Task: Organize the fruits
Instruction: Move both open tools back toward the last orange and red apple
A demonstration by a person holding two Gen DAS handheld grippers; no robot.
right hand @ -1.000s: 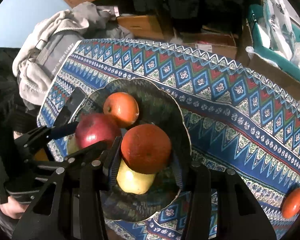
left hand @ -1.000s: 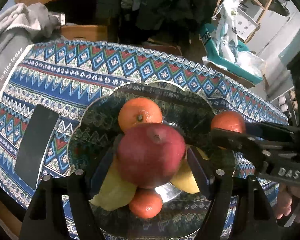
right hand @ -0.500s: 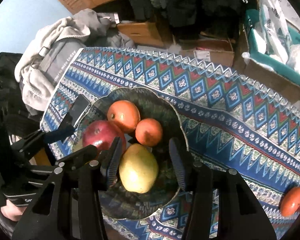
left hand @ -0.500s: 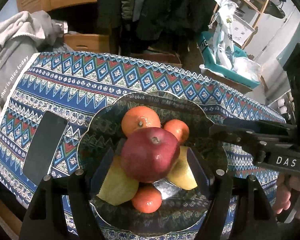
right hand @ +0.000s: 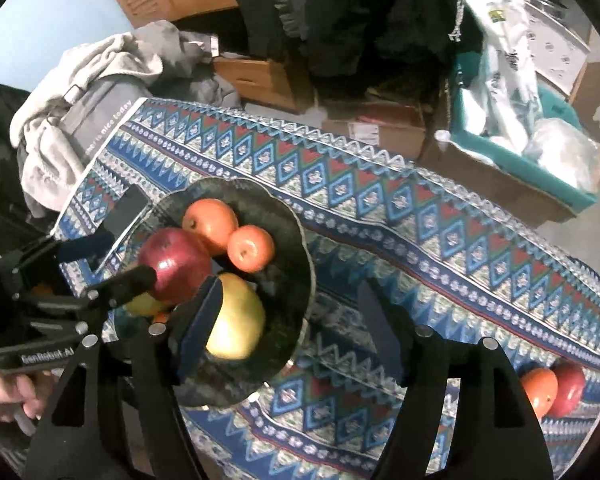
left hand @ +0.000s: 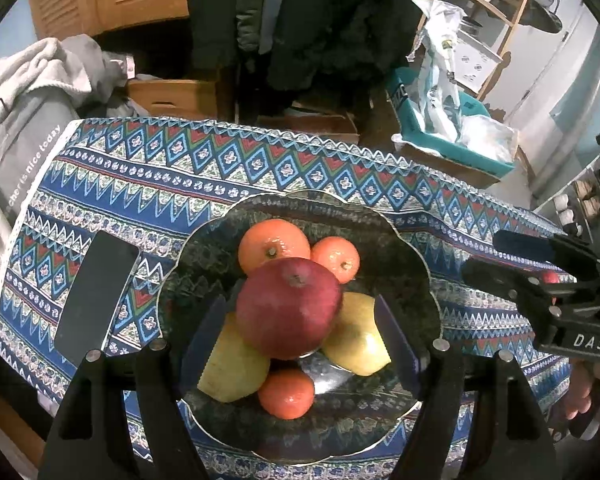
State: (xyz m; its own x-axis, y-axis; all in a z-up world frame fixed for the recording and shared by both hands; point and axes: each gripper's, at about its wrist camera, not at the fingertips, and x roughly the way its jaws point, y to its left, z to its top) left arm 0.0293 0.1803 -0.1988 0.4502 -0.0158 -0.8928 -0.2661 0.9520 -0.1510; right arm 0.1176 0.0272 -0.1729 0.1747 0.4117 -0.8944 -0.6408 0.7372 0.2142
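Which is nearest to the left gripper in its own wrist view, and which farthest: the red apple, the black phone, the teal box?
1. Red apple, between the left gripper fingers.
2. Black phone, left on the cloth.
3. Teal box, beyond the table, upper right.

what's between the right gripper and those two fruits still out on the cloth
Nothing visible. The right gripper is open and empty over bare tablecloth beside the bowl. The orange and red fruit lie touching at the cloth's right edge, with only patterned cloth before them.
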